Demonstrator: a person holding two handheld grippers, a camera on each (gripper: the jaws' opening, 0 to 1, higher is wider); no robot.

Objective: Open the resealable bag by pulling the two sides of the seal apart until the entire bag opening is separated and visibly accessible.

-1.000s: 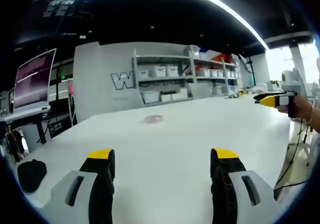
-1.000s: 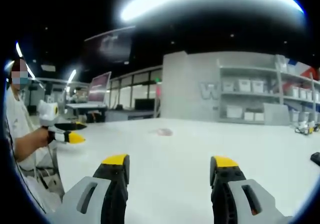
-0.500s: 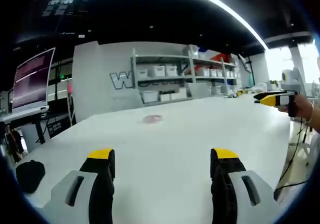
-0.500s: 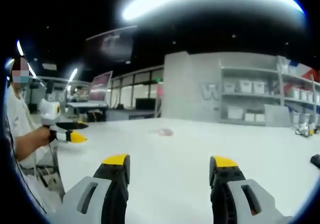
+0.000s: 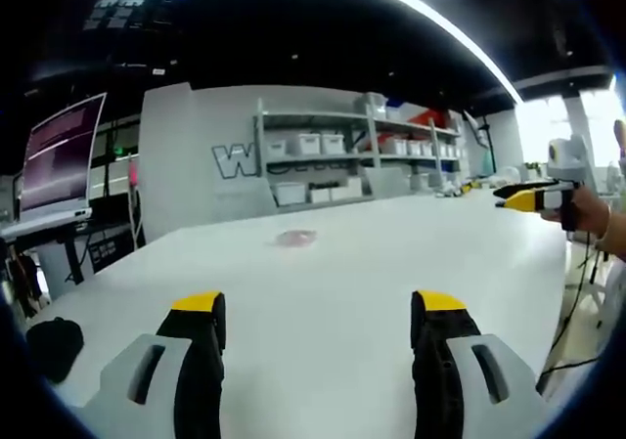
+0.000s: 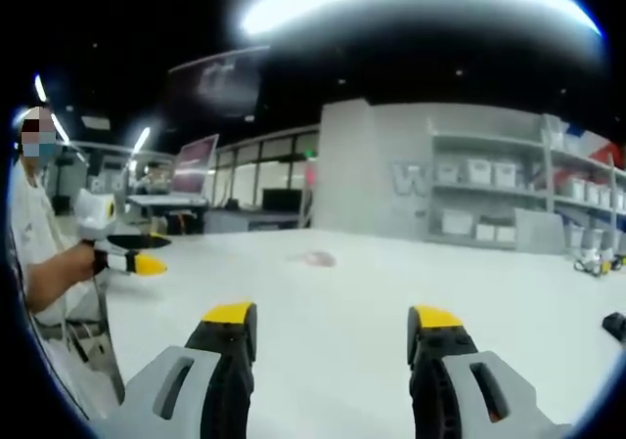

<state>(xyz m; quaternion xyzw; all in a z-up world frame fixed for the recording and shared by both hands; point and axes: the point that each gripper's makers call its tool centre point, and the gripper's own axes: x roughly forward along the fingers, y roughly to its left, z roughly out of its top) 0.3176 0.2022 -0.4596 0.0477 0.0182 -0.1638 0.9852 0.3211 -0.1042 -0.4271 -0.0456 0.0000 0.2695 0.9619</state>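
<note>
Both my tools, left [image 5: 318,327] and right [image 6: 333,331], gape wide and empty; the bag [image 5: 296,237] lies far off mid-surface [image 5: 391,263]. Risk: clamping the whole top together, so the seal never parts

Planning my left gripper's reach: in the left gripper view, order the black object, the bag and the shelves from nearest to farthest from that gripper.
From the left gripper:
1. Black object, at the table's near left edge, beside the gripper.
2. Bag, small and pinkish, mid-table, straight ahead.
3. Shelves, against the back wall beyond the table.
</note>
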